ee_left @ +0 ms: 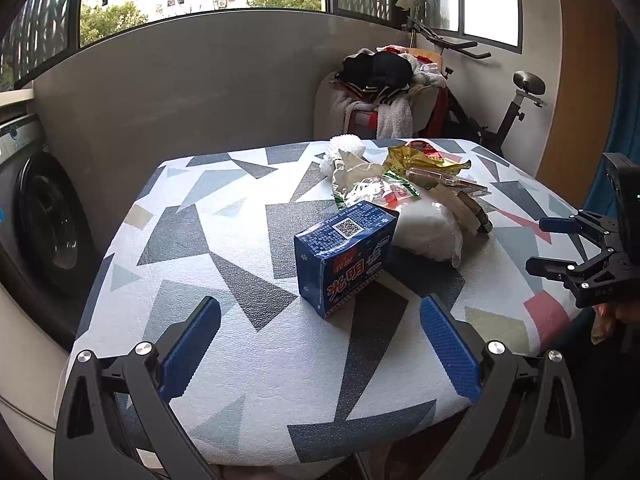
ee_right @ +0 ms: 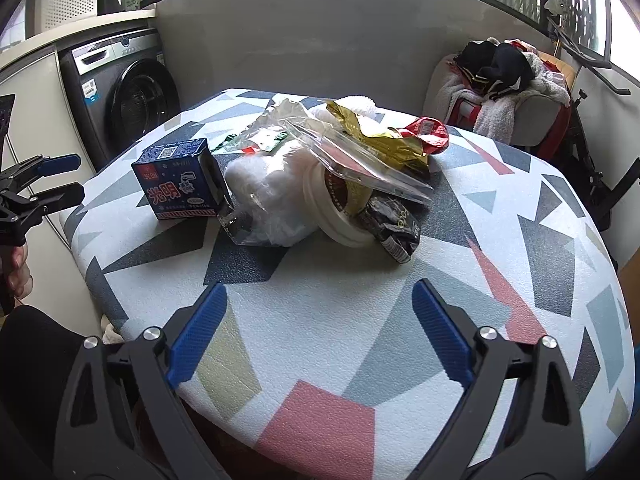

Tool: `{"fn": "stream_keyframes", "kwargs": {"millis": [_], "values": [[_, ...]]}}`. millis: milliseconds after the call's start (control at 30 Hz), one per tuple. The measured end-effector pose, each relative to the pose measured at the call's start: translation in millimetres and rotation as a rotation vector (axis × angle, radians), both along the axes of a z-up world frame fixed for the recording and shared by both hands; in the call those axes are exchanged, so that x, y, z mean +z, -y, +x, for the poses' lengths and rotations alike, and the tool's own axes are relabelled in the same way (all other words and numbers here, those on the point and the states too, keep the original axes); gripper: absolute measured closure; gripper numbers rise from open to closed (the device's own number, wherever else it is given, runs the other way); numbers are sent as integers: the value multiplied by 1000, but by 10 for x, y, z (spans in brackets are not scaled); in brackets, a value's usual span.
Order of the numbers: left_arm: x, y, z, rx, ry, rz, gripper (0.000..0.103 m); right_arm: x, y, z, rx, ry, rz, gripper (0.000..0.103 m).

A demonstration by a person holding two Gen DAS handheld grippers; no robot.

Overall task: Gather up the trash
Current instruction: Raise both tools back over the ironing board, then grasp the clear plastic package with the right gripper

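We see the trash pile (ee_right: 332,176) in the middle of the table (ee_right: 500,280). A blue box (ee_left: 346,254) sits beside it, its end open. Our left gripper (ee_left: 320,344) and right gripper (ee_right: 318,332) are both wide and hold nothing. The table near us is bare.

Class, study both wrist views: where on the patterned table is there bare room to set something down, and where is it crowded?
Free: the near strip of the table between the gripper fingers and the pile, and the right side beyond the dark wrapper. Also the left side, left of the blue carton. Crowded: the middle and far part, where carton, white bag, round tub and gold wrapper lie heaped together.
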State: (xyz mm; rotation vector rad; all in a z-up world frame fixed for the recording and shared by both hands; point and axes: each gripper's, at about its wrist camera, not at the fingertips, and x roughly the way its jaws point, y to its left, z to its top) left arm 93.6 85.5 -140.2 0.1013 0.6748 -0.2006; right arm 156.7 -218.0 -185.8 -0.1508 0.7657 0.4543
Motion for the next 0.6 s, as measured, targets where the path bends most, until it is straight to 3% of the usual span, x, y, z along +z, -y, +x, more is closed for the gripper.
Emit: {"fn": "stream_keyframes", "kwargs": {"millis": [167, 467, 600], "values": [[3, -1, 49, -13, 4, -3, 6, 22, -183, 118, 46, 16, -11, 25], [-62, -46, 129, -17, -8, -24, 6, -36, -737, 384, 139, 27, -15, 34], [-75, -72, 140, -21, -9, -32, 6, 139, -802, 408, 143, 67, 39, 36]]}}
